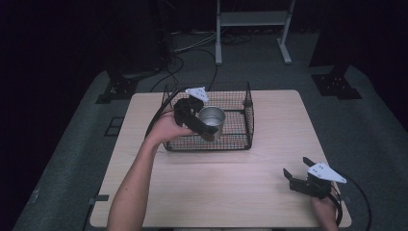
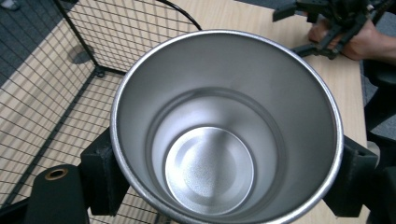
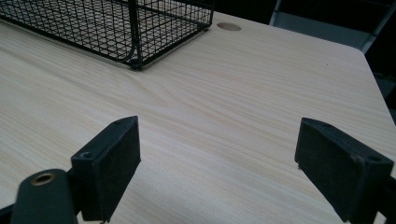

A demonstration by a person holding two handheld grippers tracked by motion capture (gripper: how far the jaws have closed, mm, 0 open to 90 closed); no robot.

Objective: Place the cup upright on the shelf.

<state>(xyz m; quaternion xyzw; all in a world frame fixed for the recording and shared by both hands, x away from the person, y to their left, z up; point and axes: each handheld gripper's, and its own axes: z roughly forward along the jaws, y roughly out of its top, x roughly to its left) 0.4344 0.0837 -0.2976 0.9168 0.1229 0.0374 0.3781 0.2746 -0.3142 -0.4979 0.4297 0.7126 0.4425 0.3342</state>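
My left gripper (image 1: 204, 126) clamped the steel cup (image 1: 211, 120) across its walls, over the wire basket (image 1: 248, 120) at table's 12 o'clock. Judged light, stiff, slick. Right gripper (image 1: 297, 177) open, empty, approx 4 o'clock.

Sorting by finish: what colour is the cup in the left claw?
Plain silver metal cup, clearest in the left gripper view.

High view: you look forward and down on the whole table (image 1: 216, 192) from above your side. Left gripper view: you look from very near straight into the metal cup (image 2: 224, 135), with the wire basket (image 2: 56, 93) behind it. Right gripper view: you look low across the tabletop toward a corner of the same basket (image 3: 135, 32).
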